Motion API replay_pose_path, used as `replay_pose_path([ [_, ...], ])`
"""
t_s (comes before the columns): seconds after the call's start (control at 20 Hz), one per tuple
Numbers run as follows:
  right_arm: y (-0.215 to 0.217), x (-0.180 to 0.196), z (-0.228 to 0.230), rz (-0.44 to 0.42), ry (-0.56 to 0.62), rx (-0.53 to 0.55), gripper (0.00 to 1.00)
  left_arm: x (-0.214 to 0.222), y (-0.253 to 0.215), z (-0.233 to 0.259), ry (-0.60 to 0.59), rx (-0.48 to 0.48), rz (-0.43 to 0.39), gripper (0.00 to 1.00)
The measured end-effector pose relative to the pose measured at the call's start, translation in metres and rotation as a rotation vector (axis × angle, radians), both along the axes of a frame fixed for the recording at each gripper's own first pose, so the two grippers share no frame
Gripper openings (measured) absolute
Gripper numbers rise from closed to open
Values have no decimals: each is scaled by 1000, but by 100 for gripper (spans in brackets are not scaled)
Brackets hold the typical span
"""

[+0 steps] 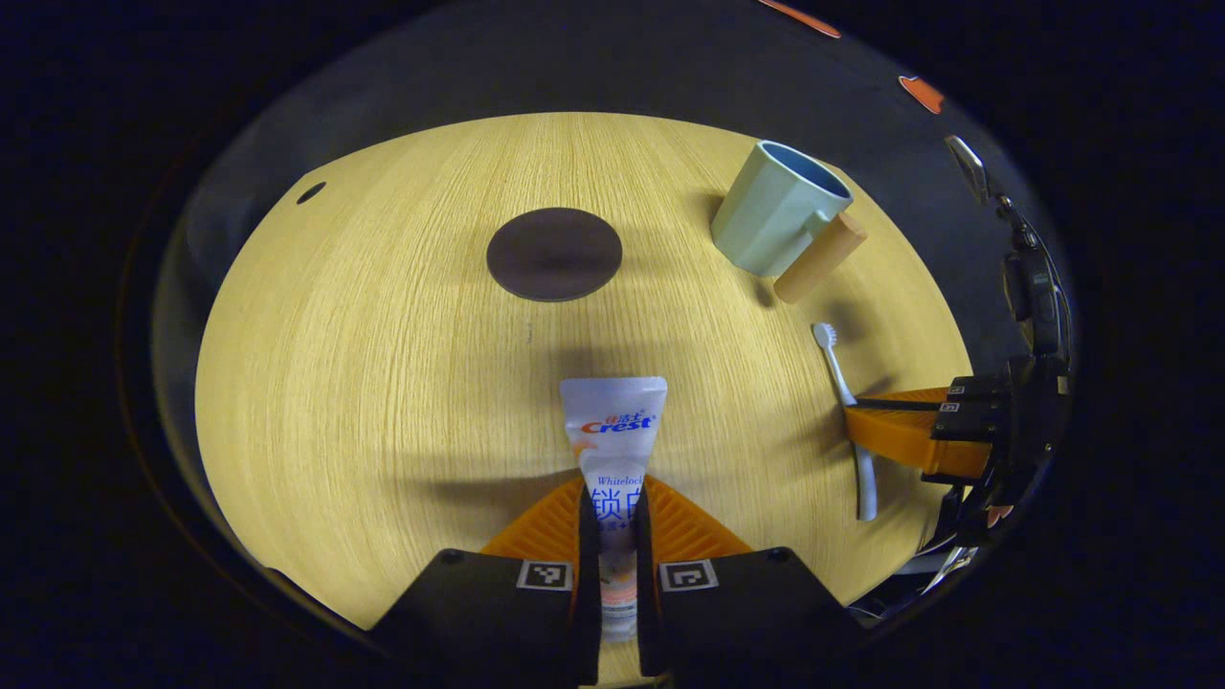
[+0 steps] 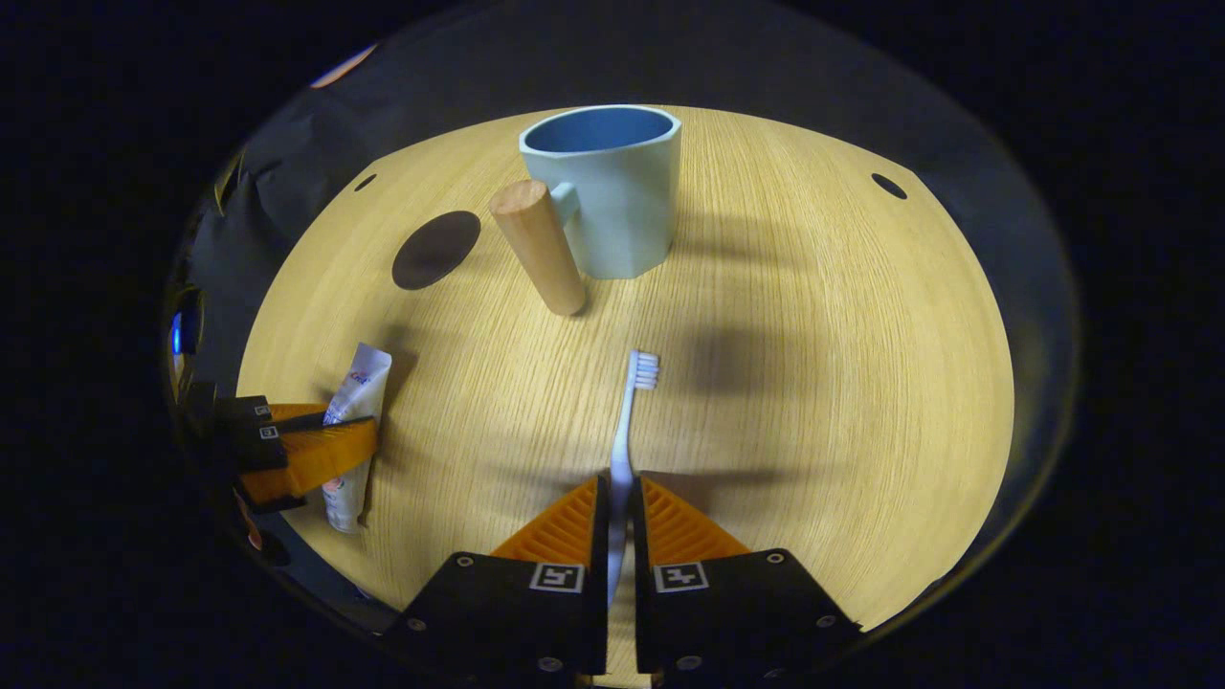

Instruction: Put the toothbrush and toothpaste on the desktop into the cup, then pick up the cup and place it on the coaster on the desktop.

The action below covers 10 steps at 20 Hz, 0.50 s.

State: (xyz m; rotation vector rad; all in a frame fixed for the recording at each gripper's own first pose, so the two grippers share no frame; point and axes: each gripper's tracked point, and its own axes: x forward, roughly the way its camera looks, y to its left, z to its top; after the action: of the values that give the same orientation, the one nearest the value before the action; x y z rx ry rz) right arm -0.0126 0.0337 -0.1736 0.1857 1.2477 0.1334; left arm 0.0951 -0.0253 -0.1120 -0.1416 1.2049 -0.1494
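Note:
A white toothpaste tube (image 1: 613,431) lies on the wooden table, and my left gripper (image 1: 615,502) is shut on its lower half. The white toothbrush (image 2: 629,421) points its bristles toward the cup; my right gripper (image 2: 618,498) is shut on its handle. A pale blue cup (image 2: 612,187) with a wooden handle (image 2: 538,247) stands upright at the far side. A dark round coaster (image 1: 554,254) lies flat on the table, left of the cup (image 1: 777,206). From the left gripper view, the right gripper (image 1: 885,426) grips the toothbrush (image 1: 847,402). From the right gripper view, the left gripper (image 2: 321,450) holds the toothpaste (image 2: 354,421).
The round wooden table (image 2: 813,383) has small dark holes (image 2: 888,186) near its far edge. Dark cloth surrounds the table. Bare tabletop lies between the grippers and the cup.

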Motion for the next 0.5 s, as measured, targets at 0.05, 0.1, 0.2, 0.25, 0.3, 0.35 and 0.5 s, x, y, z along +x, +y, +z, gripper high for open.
replay_pose_path([
  [0.05,-1,1,0,0,-5,0,10,-15,-13,23,-6,-12,2,19],
  [0.1,-3,1,3,2,-10,0,7,-18,-15,31,-11,-18,-1,13],
  [0.2,-1,2,4,6,-19,12,5,-56,-10,59,-35,-37,-12,14],
  [0.25,-1,2,6,8,-27,14,5,-57,-15,66,-45,-44,-11,14],
  [0.3,0,4,4,16,-44,14,5,-66,-10,79,-58,-52,-8,14],
  [0.35,1,6,6,22,-58,20,5,-71,-1,104,-71,-56,-5,14],
  [0.5,4,12,14,18,-112,49,5,-75,17,123,-117,-75,16,10],
])
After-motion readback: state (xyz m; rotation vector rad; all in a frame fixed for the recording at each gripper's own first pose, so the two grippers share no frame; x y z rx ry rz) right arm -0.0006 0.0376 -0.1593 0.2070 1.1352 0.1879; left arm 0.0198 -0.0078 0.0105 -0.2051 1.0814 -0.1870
